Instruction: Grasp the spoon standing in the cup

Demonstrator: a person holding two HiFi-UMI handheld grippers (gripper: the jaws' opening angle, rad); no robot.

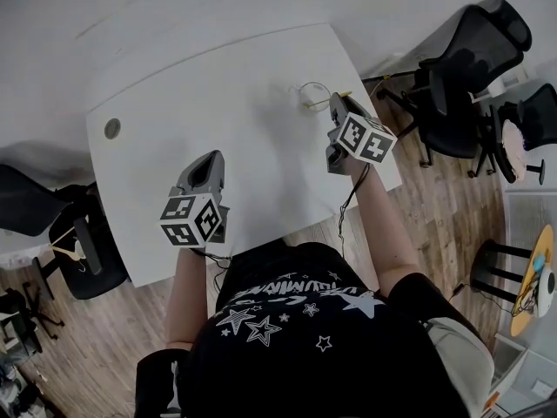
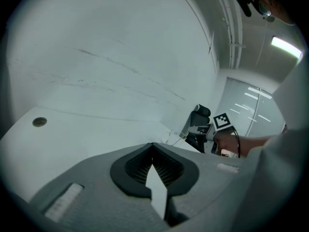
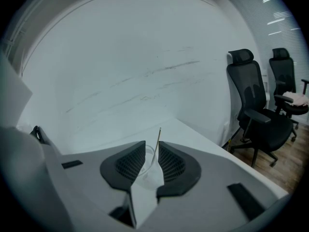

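Directly before right tool (image 3: 152,145): spoon (image 3: 158,137).

White table (image 1: 252,142) — clear cup (image 1: 313,94) stands near its far edge.

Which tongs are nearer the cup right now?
Right. The right tongs sit just short of the cup, open toward it; the left tongs are far off, over the table's near side.

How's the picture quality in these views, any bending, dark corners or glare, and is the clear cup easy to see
Head view: fisheye bows the table's edges; even light; the cup nearly vanishes against white. Left gripper view: black round vignette, ceiling light glaring top right. Right gripper view: same vignette; cup faint in the right claw's gap, spoon a thin line.
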